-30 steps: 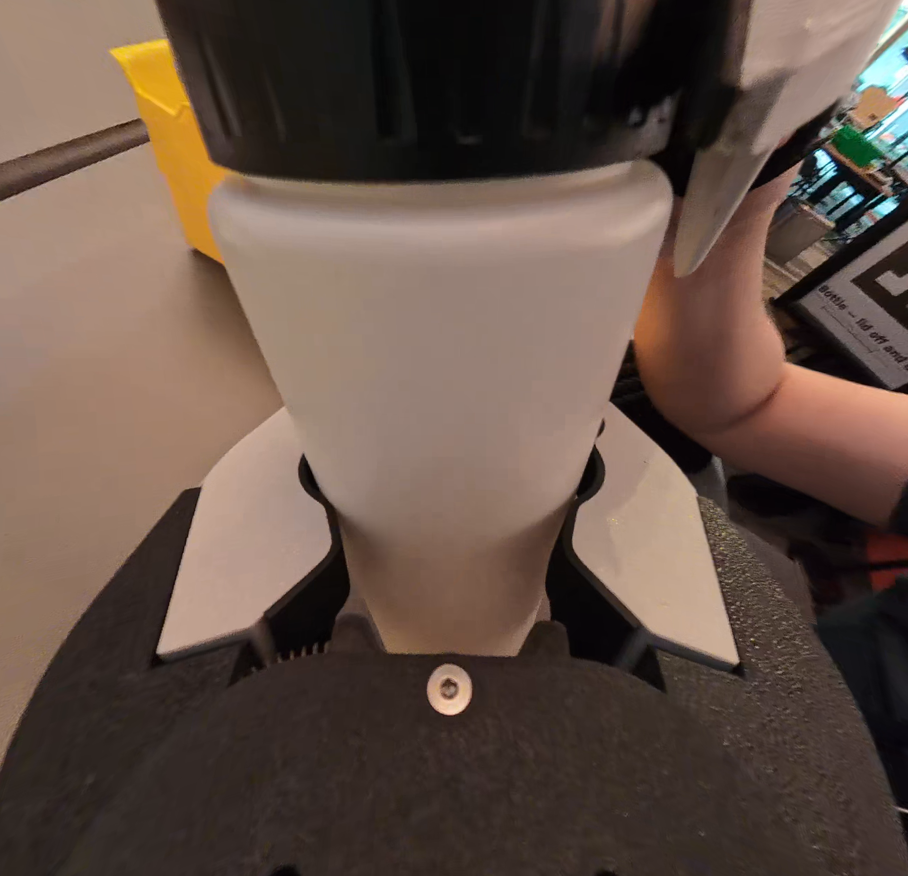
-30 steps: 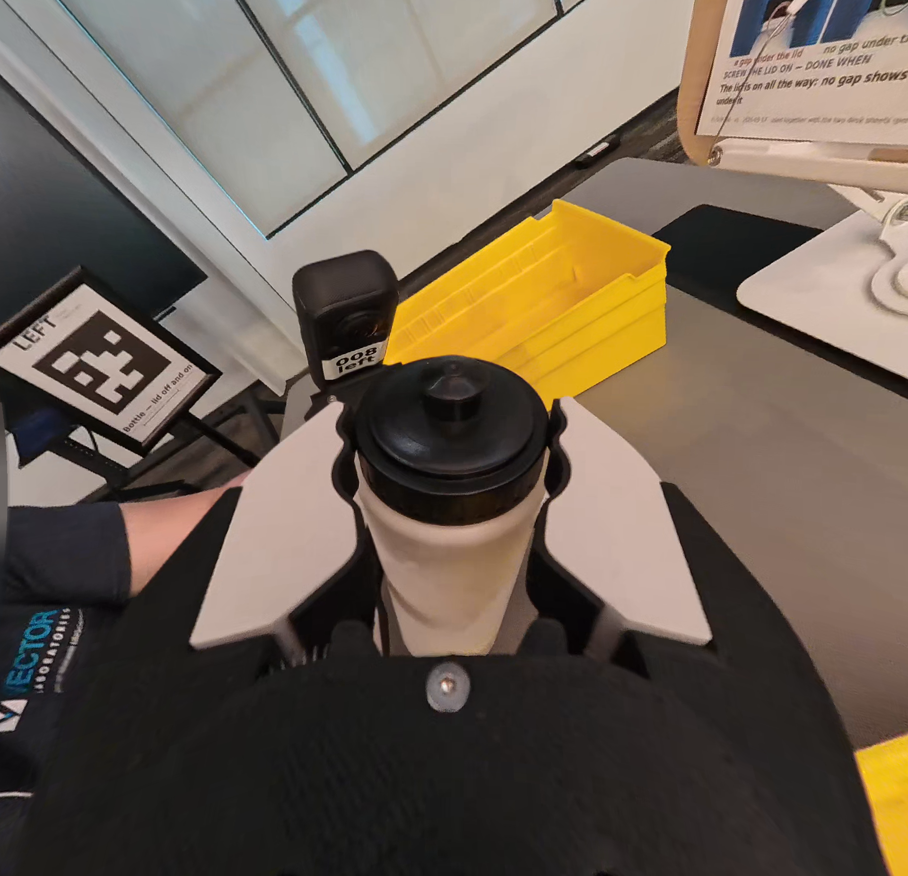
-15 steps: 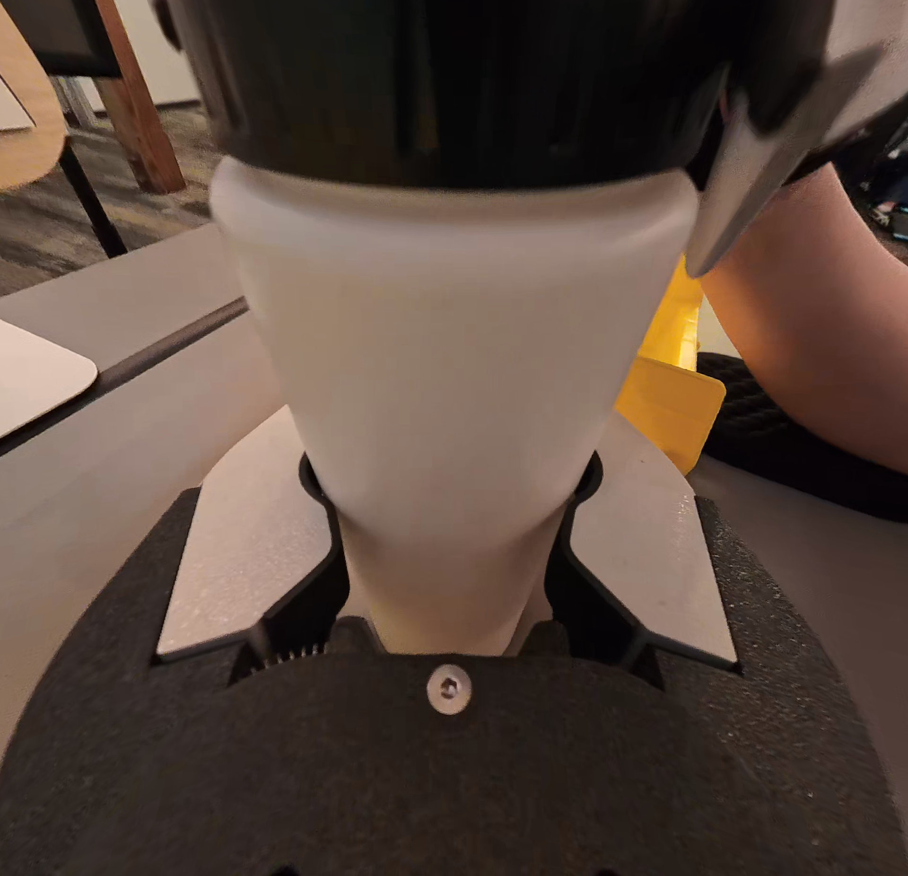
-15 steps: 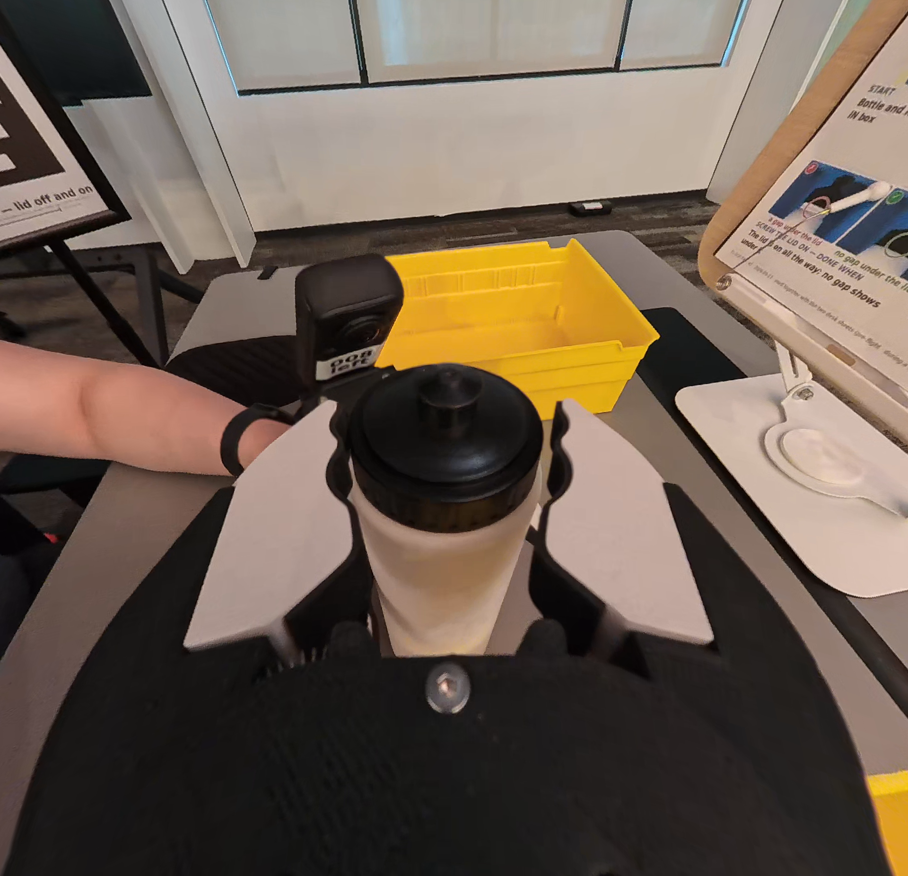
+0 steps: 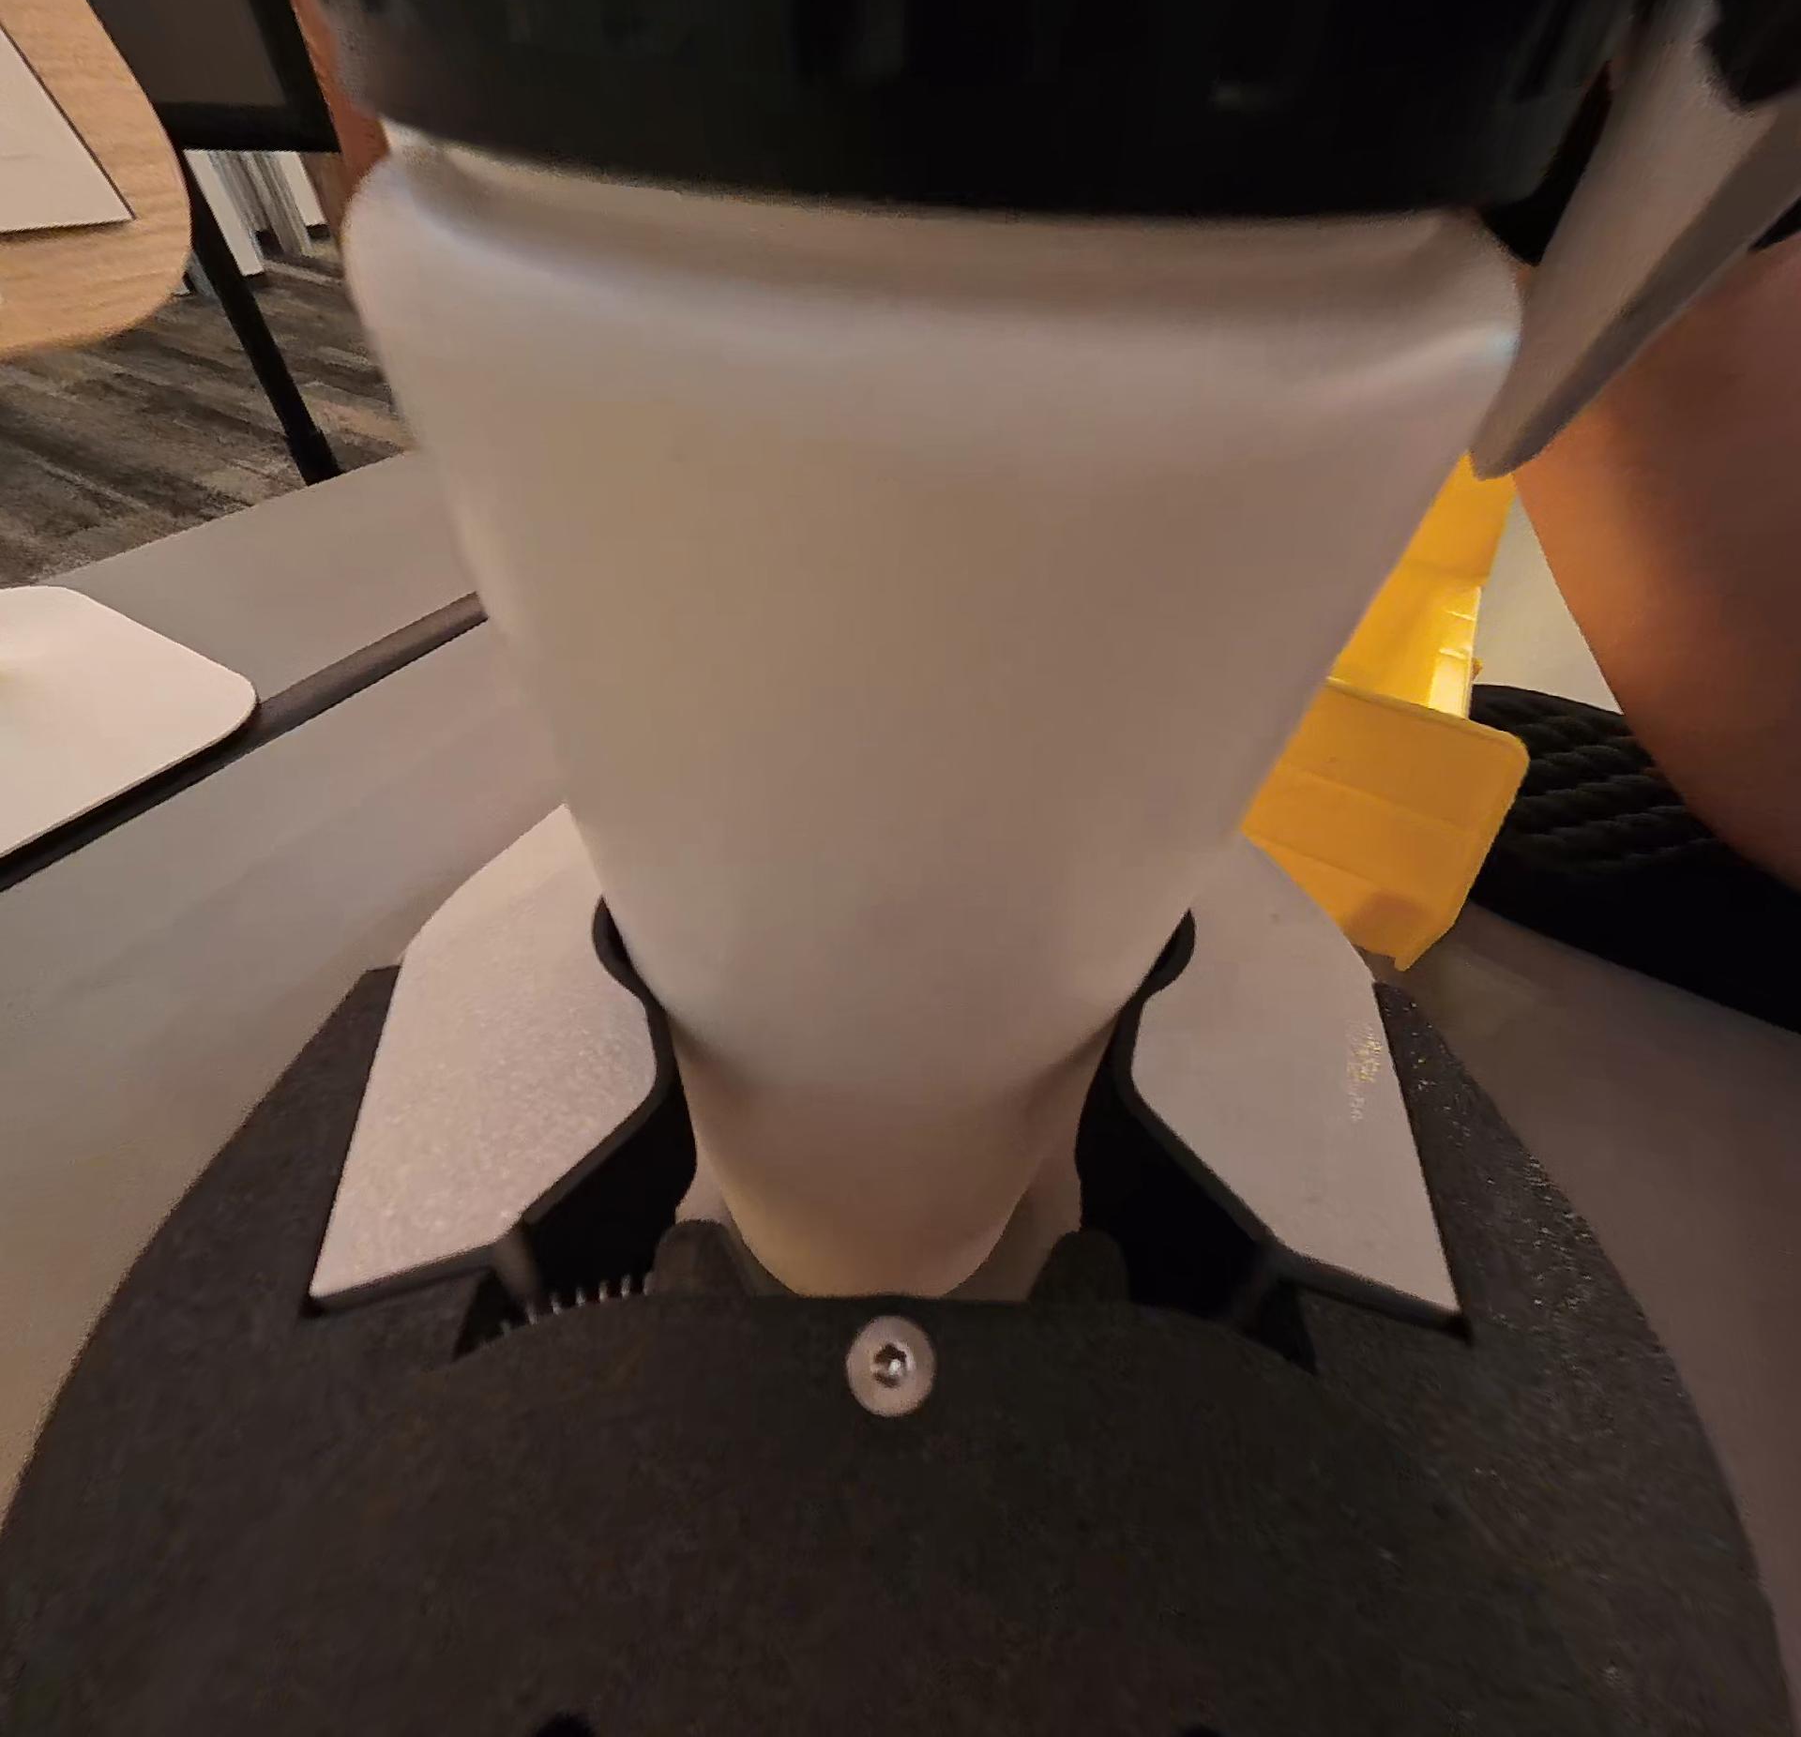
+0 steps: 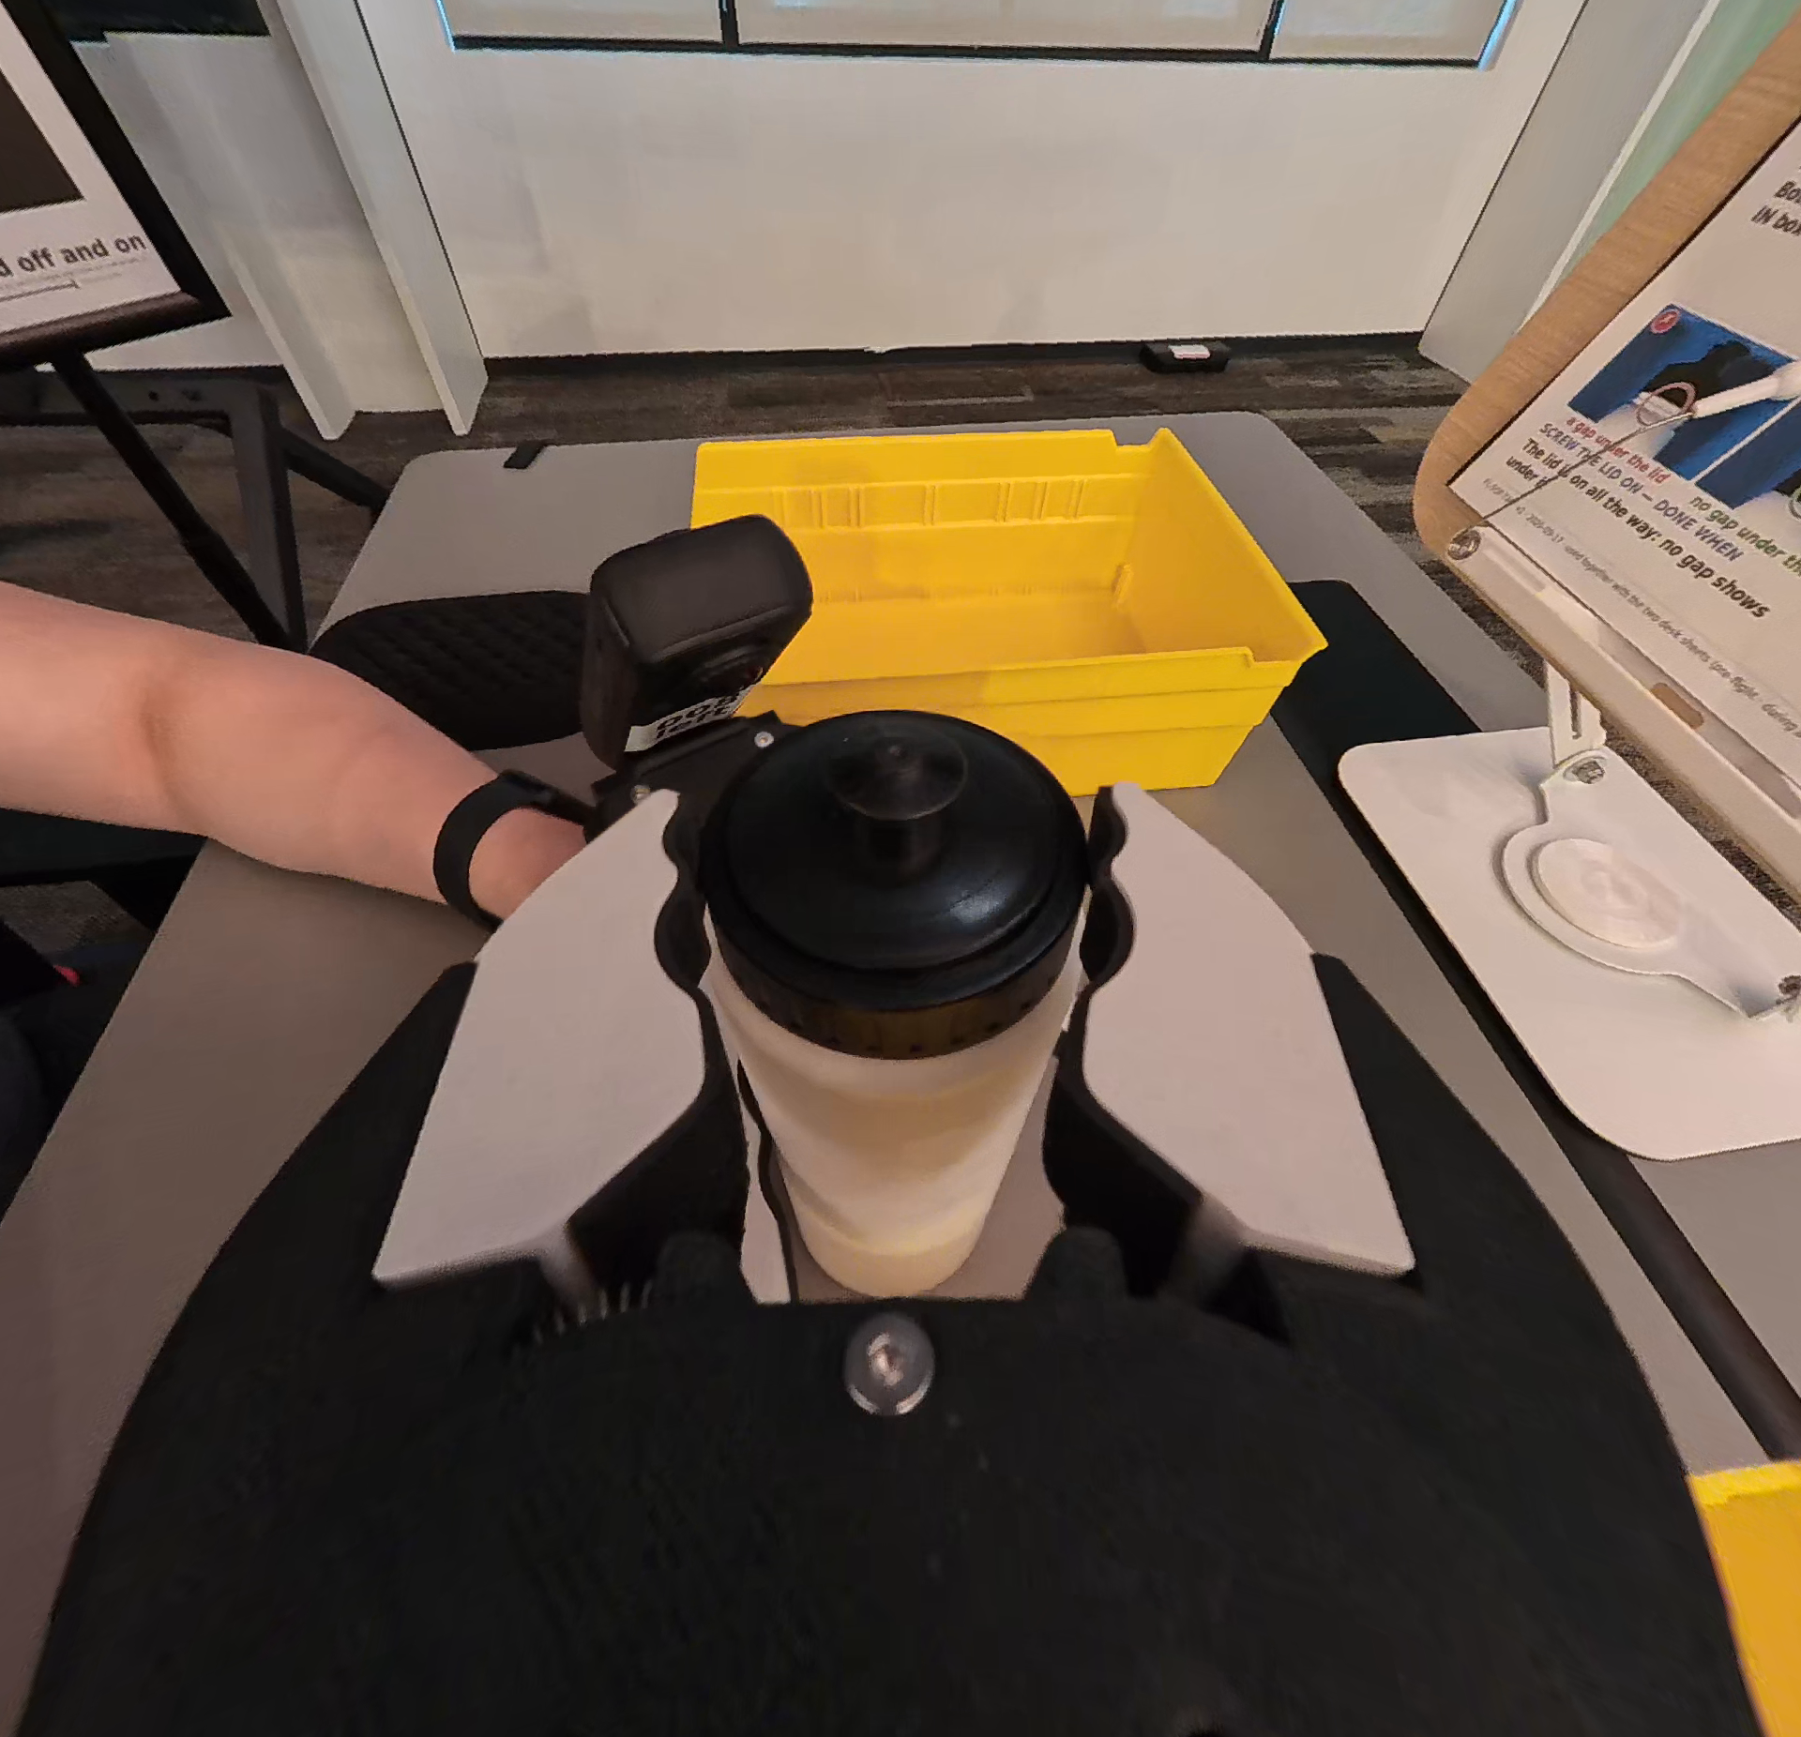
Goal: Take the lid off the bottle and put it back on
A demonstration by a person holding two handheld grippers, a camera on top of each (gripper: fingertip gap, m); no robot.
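Note:
A white bottle (image 5: 906, 618) with a black screw lid (image 5: 877, 53) fills the left wrist view. My left gripper (image 5: 892, 930) is shut on the bottle's lower body. In the right wrist view I look down on the lid (image 6: 892, 901) and the bottle body (image 6: 877, 1145) below it. My right gripper (image 6: 892, 799) is shut on the lid, one finger on each side. One of its fingers (image 5: 1637, 277) shows at the top right of the left wrist view. The left gripper's black camera (image 6: 692, 618) sits just behind the lid. The lid sits on the bottle with no visible gap.
An empty yellow bin (image 6: 1004, 609) stands on the grey table (image 6: 244, 1057) beyond the bottle. A white stand base (image 6: 1559, 911) with an instruction board (image 6: 1657, 404) is at the right. A person's forearm (image 6: 244, 745) reaches in from the left over a black pad (image 6: 468, 657). About 11 centimetres separates my left fingertips from my right.
Both grippers and the bottle have swung round together, so the yellow bin has moved from the left to the right in the left view and to the centre in the right view. Both grips are unchanged.

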